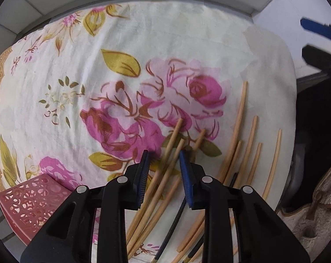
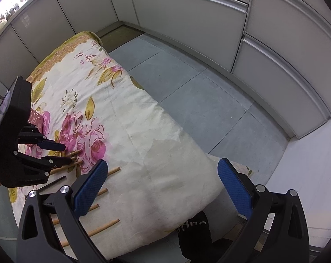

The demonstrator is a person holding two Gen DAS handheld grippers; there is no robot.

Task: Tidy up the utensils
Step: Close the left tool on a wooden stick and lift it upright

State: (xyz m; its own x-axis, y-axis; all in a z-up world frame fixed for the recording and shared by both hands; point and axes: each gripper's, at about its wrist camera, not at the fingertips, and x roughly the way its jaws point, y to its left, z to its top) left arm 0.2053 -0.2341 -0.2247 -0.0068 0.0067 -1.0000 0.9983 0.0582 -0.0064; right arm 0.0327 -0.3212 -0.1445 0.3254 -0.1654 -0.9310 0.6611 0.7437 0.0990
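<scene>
Your left gripper points down, jaws narrowed around two pale wooden chopsticks on the floral white cloth; I can't tell if the pads are pressing yet. Your right gripper hangs wide open, empty, over the cloth's edge. More loose wooden sticks and a black chopstick lie scattered alongside. The pink perforated plastic basket sits just left, nothing visibly in it. Sorting looks barely started.

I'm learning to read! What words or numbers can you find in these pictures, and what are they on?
"edno", white letters seen upside down and cut off, on a black garment below the floral cloth.
Faint lettering on the left gripper's black body: too small to read.
No other words or numbers.
</scene>
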